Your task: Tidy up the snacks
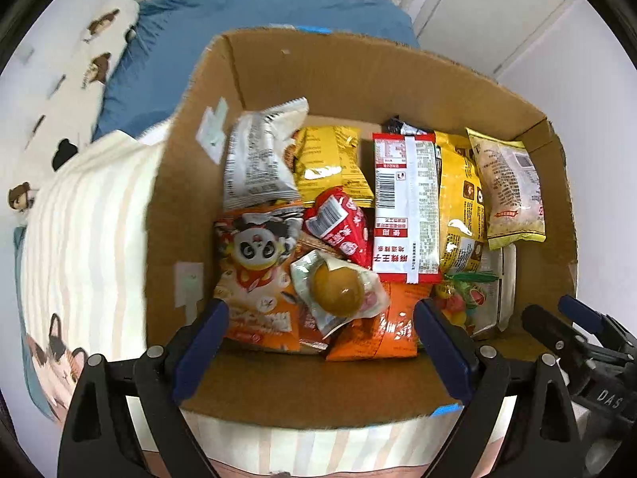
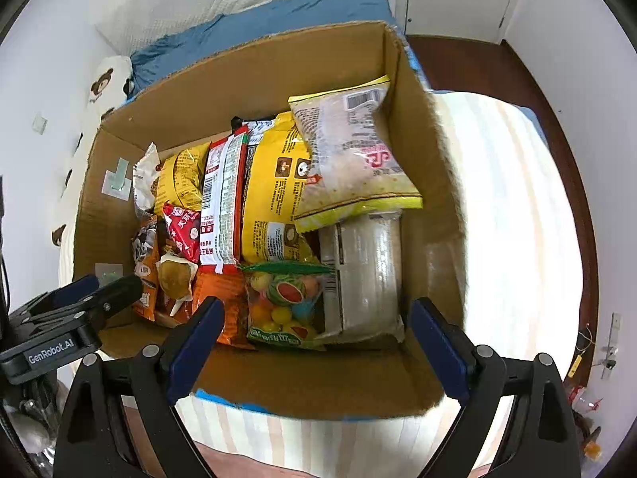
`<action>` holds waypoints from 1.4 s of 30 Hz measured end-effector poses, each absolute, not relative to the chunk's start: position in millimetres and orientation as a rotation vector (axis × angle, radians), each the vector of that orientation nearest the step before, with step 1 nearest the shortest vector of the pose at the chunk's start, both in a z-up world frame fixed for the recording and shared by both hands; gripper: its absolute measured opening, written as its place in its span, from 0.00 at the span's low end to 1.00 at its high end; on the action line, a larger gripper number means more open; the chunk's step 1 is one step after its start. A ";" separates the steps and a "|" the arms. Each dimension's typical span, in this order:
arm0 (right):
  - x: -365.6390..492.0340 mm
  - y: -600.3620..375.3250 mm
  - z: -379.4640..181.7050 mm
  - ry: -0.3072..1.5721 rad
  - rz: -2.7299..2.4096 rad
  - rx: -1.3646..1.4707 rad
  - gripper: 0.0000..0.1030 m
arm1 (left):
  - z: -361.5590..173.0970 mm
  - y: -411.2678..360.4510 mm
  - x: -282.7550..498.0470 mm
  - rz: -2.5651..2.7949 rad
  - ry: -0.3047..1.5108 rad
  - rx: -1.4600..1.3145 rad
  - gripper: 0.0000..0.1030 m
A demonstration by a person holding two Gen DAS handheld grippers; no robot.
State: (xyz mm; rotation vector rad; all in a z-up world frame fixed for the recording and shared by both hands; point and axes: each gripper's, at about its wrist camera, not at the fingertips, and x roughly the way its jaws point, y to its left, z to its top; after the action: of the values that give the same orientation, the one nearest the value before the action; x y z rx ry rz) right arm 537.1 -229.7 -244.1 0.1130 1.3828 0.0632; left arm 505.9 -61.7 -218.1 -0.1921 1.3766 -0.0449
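Snacks packed flat in an open cardboard box, on striped bedding. Seen from above through both claws.

Left gripper: jaws wide, nothing between the pads, poised over the box's near end. Just ahead of its fingers, a clear pouch holding a brown egg, lying on orange packets. Farther ahead, a red and white packet, yellow bags and a silver-white packet.

Right gripper: jaws also wide and empty, beside the left one over the same near end. Directly ahead of its fingers, a bag of colourful fruit candies, touching a clear-wrapped pale pack on its right. Beyond these, a pale packet with yellow edges, resting atop a large yellow bag.
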 end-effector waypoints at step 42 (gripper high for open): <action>198.7 -231.1 -15.1 0.748 0.073 -0.026 0.99 | -34.1 -75.8 211.0 0.006 0.772 -0.076 1.00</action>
State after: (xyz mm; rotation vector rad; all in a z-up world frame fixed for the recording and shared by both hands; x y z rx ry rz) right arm 198.7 -231.1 -15.1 -0.0258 0.7480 0.0735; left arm 211.0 -75.8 -34.1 -0.0764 0.7717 0.0060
